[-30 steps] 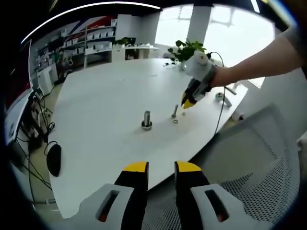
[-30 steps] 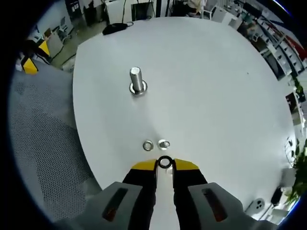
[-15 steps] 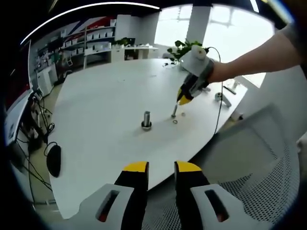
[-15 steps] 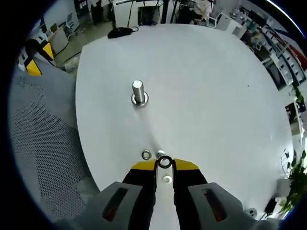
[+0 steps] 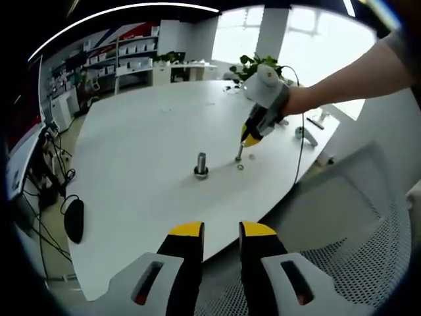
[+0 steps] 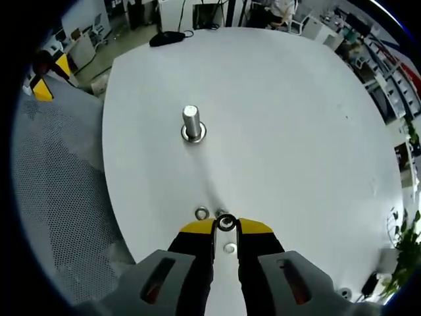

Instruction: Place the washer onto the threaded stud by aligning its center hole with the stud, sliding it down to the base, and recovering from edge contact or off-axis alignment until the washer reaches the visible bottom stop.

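The threaded stud stands upright on its base in the middle of the white round table. In the right gripper view the stud is ahead and a little left of my jaws. My right gripper is shut on a dark-centred washer, pinched at the fingertips above the table. From the left gripper view, the right gripper hangs just right of the stud, held by a person's hand. My left gripper stays low off the table's near edge, open with nothing between its jaws.
Loose washers lie on the table under my right jaws, next to a small upright metal piece. A grey mesh chair stands off the table's edge. A black mouse, a plant and a white cabled device sit at the rim.
My right gripper has lifted with the washer and moved a short way toward the stud, passing over the loose washers. The left gripper has stayed put.
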A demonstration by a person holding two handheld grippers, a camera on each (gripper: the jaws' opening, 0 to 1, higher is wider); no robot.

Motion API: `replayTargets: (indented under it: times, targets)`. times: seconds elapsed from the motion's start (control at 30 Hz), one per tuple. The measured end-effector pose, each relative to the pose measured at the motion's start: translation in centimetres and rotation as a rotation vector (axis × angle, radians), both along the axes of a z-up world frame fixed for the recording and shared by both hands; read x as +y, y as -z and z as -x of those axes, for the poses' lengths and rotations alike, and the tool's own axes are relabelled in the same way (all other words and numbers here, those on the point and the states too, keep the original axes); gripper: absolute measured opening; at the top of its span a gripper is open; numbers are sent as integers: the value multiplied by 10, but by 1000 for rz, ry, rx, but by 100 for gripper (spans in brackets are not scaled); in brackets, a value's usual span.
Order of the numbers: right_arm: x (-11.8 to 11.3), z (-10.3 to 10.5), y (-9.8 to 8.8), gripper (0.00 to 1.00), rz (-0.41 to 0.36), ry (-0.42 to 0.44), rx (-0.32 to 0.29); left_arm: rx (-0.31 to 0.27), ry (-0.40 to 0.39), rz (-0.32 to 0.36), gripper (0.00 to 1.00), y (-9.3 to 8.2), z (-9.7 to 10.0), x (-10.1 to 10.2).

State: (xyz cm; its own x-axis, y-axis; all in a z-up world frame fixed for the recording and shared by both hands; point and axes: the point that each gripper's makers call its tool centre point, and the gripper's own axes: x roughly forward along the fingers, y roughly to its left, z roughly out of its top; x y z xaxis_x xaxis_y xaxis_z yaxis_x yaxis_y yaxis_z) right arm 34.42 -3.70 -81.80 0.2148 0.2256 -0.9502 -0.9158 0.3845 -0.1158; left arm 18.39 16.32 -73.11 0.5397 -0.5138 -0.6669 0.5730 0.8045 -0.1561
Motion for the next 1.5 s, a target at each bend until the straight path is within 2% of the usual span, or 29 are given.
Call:
replayTargets:
  times: [0.97,1.5]
  targets:
    - [1,0,44,14,65,0,69,14,-1,-1,17,2,0,0]
    - [-1,1,50,15,81,-1,82,13,3,2,17,2,1,-1]
